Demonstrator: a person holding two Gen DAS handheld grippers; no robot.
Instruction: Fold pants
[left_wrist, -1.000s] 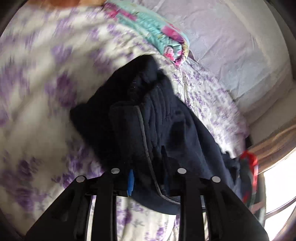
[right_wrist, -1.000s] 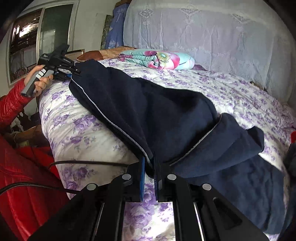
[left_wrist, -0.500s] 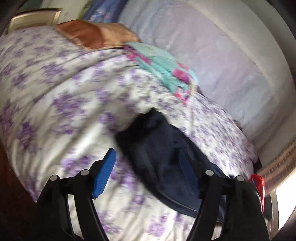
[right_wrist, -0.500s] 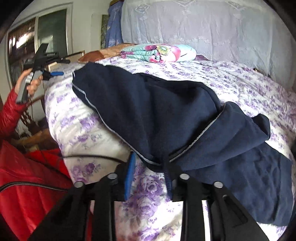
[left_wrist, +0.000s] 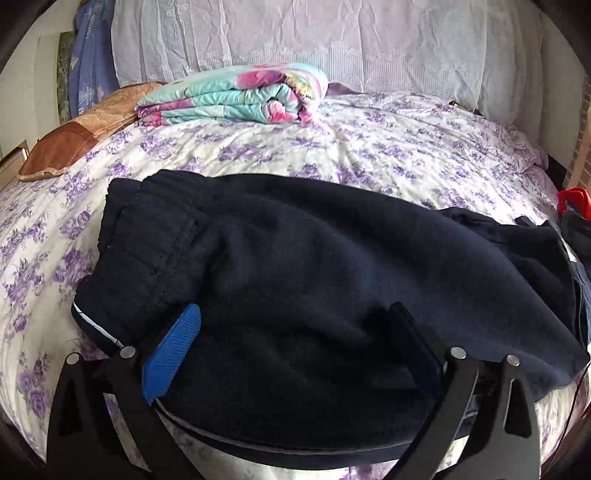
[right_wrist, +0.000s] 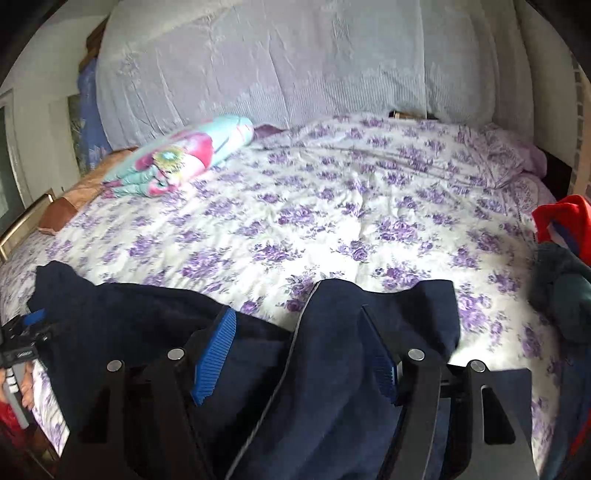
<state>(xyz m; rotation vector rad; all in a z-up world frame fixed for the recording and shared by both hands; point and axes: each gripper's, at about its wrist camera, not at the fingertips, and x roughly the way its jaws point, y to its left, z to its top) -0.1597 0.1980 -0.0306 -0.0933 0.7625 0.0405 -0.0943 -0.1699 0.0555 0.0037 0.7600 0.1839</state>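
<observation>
Dark navy pants (left_wrist: 314, 266) lie folded lengthwise on the flowered bedsheet (left_wrist: 388, 147), waistband at the left, a grey stripe along the near edge. My left gripper (left_wrist: 295, 325) is open, its blue-padded fingers (left_wrist: 173, 350) spread wide just above the near middle of the pants, holding nothing. In the right wrist view the pants (right_wrist: 332, 369) fill the bottom, leg ends toward the right. My right gripper (right_wrist: 299, 332) is open over them and holds nothing. The left gripper (right_wrist: 22, 339) shows at that view's left edge.
A folded turquoise and pink quilt (left_wrist: 236, 96) and a brown pillow (left_wrist: 74, 140) lie at the back left of the bed. A pile of red and dark clothes (right_wrist: 565, 258) sits at the right edge. A white lace cover (right_wrist: 295, 62) hangs behind.
Both grippers have let go of the pants and opened wide. The pants now lie flat on the bed. Both grippers have drawn back to the near edge, facing the headboard.
</observation>
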